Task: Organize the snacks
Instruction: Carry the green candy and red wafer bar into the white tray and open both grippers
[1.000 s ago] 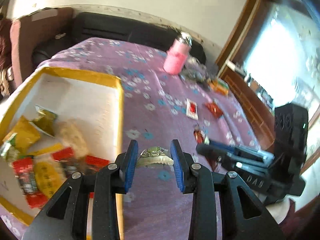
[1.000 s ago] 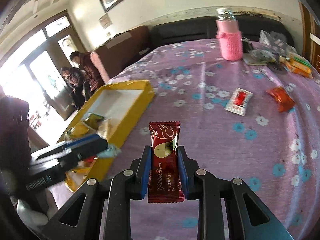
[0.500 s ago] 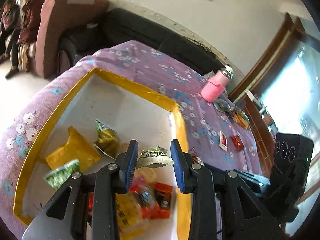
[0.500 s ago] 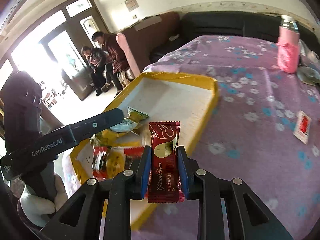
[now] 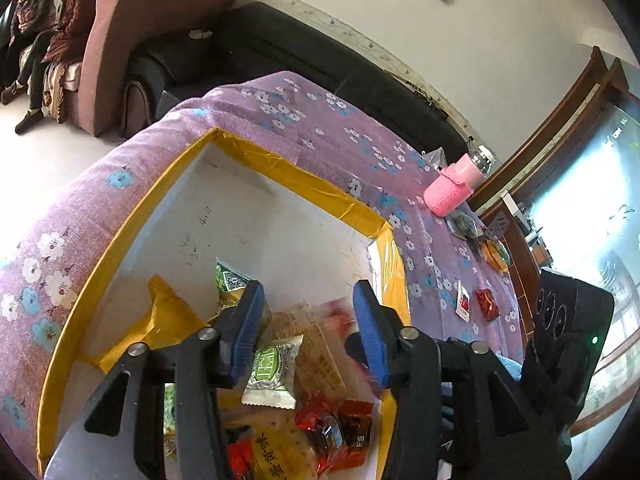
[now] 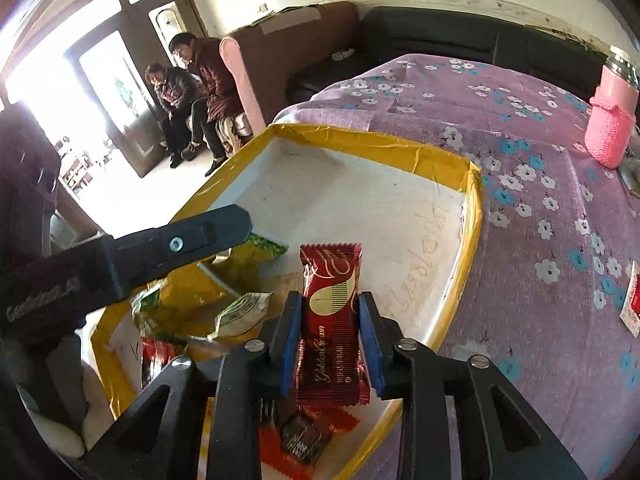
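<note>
- My left gripper point(image 5: 308, 332) hangs over the yellow-rimmed box point(image 5: 280, 168), fingers spread, holding nothing; the green-and-white packet point(image 5: 274, 372) lies in the pile directly below them
- My right gripper point(image 6: 330, 334) pinches the red wafer bar point(image 6: 330, 320), long axis upright along the fingers
- The right gripper sits over the box's near corner, above the snack pile point(image 6: 192, 312), with bare box floor ahead
- Judgement: the drop turns on the bar being inside the rim; spreading the right fingers should land it in the box
- More snacks remain on the tabletop point(image 6: 560, 208), right of the box
</note>
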### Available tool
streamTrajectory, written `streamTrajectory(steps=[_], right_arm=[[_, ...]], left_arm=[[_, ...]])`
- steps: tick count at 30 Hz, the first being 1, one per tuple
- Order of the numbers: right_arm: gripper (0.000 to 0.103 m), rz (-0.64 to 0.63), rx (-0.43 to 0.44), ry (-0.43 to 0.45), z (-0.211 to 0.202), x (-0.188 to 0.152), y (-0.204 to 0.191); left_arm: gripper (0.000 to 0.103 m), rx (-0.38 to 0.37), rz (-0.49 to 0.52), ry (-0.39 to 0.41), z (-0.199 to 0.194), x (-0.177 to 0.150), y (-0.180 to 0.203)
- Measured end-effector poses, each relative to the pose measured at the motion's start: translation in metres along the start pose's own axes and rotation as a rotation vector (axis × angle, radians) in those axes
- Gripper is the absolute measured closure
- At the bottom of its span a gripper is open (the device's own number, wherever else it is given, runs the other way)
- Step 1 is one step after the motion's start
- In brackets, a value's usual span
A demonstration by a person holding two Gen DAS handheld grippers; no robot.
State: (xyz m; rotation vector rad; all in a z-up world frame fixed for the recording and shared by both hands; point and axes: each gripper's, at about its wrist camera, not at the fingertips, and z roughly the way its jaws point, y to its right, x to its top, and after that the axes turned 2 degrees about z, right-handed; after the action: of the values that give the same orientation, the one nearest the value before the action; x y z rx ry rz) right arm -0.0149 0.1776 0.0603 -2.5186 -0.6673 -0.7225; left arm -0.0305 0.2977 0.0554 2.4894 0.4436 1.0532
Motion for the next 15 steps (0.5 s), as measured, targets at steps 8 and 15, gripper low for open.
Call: streamTrajectory(steps=[8,15], right_arm=[[0.059,0.007,-0.001,0.091,-0.043,-0.010,0.006],[0.053,0.010,-0.013,0.136,-0.079,-0.036,0.014]], left_arm=[[0.028,0.227,0.053,0.087,-0.034,-0.017,0.024],[0.024,0.346,0.119,0.128,-0.057,-0.046,0.058]])
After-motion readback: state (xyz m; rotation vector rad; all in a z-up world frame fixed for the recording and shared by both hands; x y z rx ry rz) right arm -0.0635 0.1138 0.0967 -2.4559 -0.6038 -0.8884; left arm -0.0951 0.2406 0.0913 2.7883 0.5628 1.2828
